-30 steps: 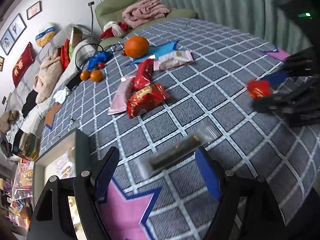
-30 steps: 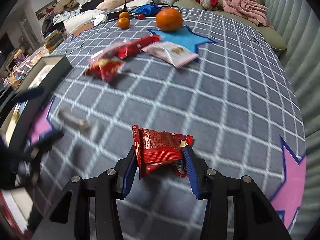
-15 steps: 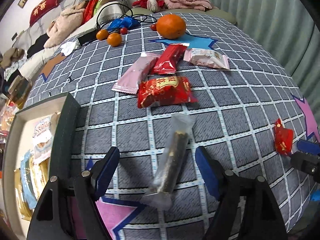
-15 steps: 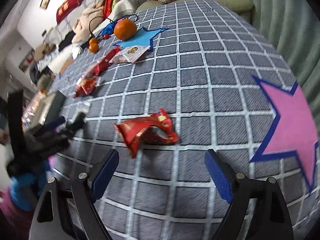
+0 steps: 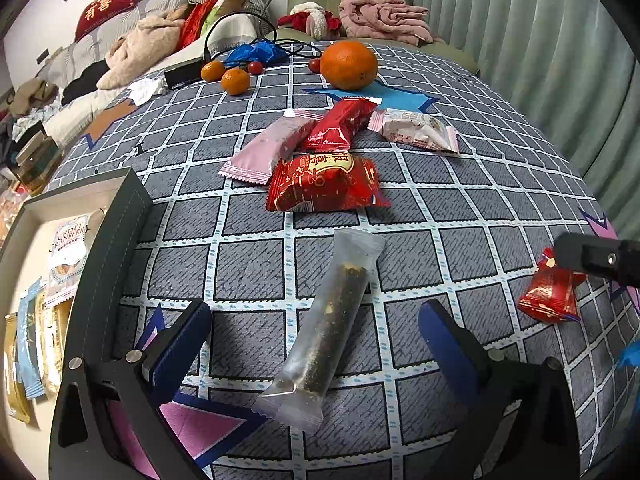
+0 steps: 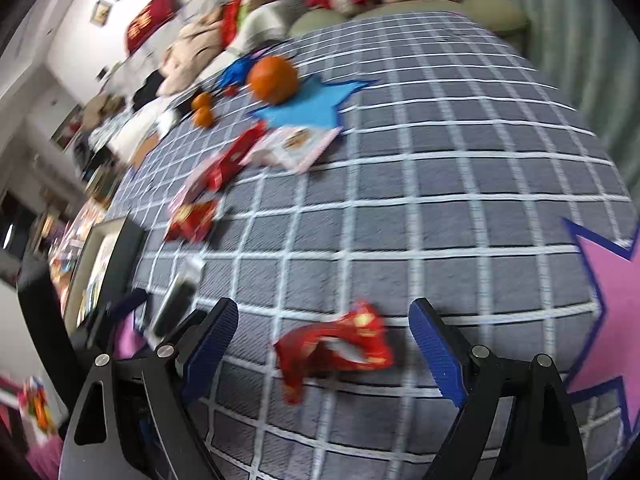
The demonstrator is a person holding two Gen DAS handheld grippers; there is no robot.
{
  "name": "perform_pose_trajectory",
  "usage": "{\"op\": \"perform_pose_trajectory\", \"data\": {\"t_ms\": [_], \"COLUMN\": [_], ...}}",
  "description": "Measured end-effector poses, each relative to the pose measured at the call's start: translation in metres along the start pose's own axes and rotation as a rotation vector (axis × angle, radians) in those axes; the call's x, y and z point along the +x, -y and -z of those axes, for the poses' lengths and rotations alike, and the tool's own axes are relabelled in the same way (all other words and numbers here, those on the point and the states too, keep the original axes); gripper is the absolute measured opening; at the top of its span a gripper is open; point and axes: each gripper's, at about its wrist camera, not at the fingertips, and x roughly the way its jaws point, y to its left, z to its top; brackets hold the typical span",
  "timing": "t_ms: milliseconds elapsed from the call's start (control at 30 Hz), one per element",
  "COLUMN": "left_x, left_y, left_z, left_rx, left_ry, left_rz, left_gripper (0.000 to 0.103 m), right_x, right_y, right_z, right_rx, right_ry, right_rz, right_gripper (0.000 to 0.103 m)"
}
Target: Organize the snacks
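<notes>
Tongs [image 5: 315, 340] astride bar [image 5: 324, 332], seemingly untouched.

A white snack packet [image 5: 69, 240] lying in the grey tray [image 5: 116, 240] carries the printed words "CRISPY CRANBERRY" — the letters are small and partly warped. The red cushion [image 5: 108, 4] on the sofa shows gold Chinese characters, "有喜". The big red snack packet [image 5: 324, 184] bears gold Chinese characters too — not clear enough to read.
</notes>
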Motion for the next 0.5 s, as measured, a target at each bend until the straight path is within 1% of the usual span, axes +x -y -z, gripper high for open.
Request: {"op": "perform_pose_trajectory", "data": {"t_ms": [67, 200, 300, 367, 400, 500], "left_x": [0.0, 0.0, 0.0, 0.0, 0.0, 0.0], "left_y": [0.0, 0.0, 0.0, 0.0, 0.0, 0.0], "left_z": [0.0, -0.001, 0.0, 0.0, 0.0, 0.0], "left_rx": [-0.001, -0.001, 0.0, 0.0, -0.001, -0.001], "left_ry": [0.0, 0.0, 0.0, 0.0, 0.0, 0.0], "left_rz": [0.001, 0.0, 0.0, 0.0, 0.0, 0.0], "left_gripper": [0.103, 0.103, 0.103, 0.103, 0.103, 0.103], "right_x": [0.002, 0.0, 0.004, 0.008, 0.01, 0.015], "right_y": [0.007, -0.001, -0.011, -0.018, -0.023, -0.028], "right_z": [0.008, 0.017, 0.017, 0.015, 0.014, 0.014], "right_rx": [0.055, 0.067, 0.074, 0.061, 0.038, -0.024], "right_ry": [-0.031, -0.009, 0.0, 0.005, 0.01, 0.03], "right_rz": [-0.01, 0.012, -0.005, 0.002, 0.029, 0.072], "right_gripper": [0.088, 0.091, 0.091, 0.091, 0.091, 0.09]}}
